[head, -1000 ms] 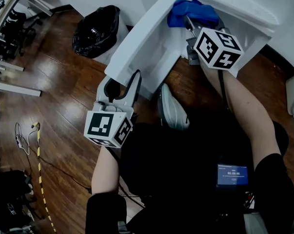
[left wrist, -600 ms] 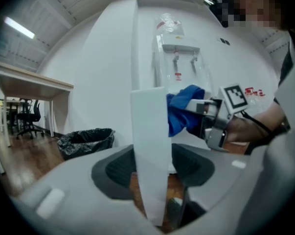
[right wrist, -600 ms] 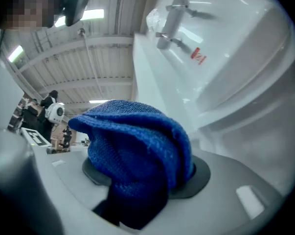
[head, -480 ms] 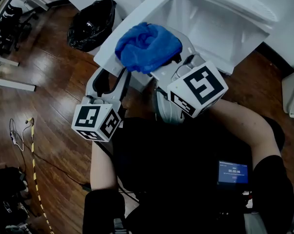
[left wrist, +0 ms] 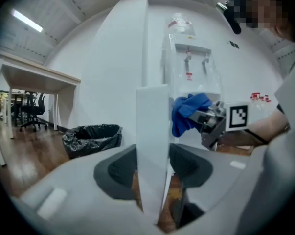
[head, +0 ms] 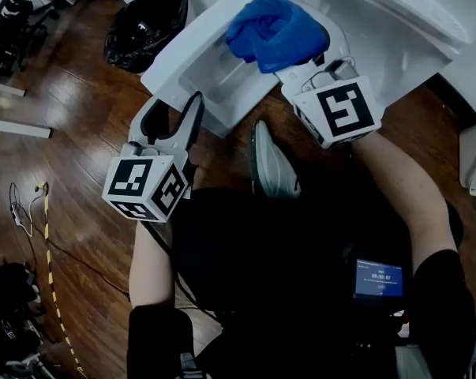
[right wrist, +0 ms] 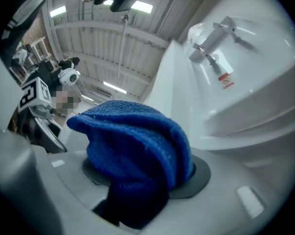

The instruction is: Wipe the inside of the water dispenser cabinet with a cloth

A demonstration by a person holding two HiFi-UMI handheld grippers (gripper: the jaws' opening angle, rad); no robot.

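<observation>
- While I steer from afar, the head view shows the left gripper (head: 177,105) half closed on the edge of the open cabinet door (head: 182,65). Its jaws have just been closing with that panel between them. The right gripper (head: 301,65) clamps a bunched blue cloth (head: 277,30) at the opening of the cabinet (head: 380,30).
- Left gripper view: both jaws lie against the white door, and the cloth hangs just beyond it. I judge this hold thin. If the smooth panel slips out, the door could swing onto the wiping arm.
- Right gripper view: the cloth fills the jaws and bulges past their tips, with the dispenser's taps (right wrist: 213,38) ahead. A hard rub along a wall could drag the wad loose. Bare jaw tips could then scrape the plastic.
</observation>
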